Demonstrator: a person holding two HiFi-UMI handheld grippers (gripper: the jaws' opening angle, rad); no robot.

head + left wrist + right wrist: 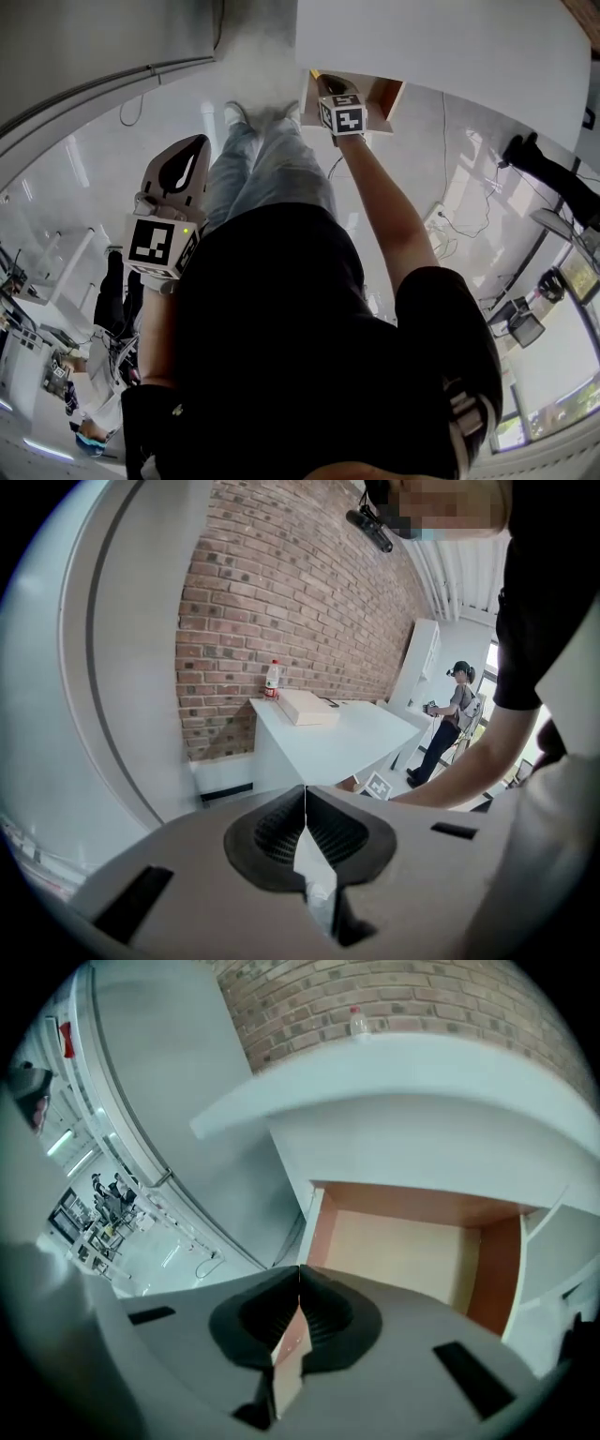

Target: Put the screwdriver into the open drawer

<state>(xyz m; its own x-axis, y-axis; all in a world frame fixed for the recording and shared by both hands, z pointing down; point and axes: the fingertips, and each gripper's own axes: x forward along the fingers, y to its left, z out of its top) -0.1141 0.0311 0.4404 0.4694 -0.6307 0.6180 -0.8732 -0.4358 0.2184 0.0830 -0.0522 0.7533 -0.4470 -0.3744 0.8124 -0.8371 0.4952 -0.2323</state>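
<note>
We hold the right claw (299, 1269) out over the open drawer (412, 1260), its jaws pressed together from tip to root with nothing between them. From the head view the right claw (326, 86) sits at the drawer's left end, our arm stretched forward and down to it. The drawer hangs pulled out from under the white desk (422, 1063). Its wooden floor and side walls show just past the jaws in the right claw's view, and we cannot make out the screwdriver in it or in any other view. The left claw (305, 791) is likewise closed tight and holds nothing. In the head view it hangs at our left side, well apart from the drawer, over the glossy floor (94, 169). Its own view looks across at the desk from the side, where a bottle (272, 679) with a red cap stands near the brick wall (281, 592) and a flat box (307, 707) lies just beside it. Beyond the desk's far corner another person (456, 714) stands in the room.
</note>
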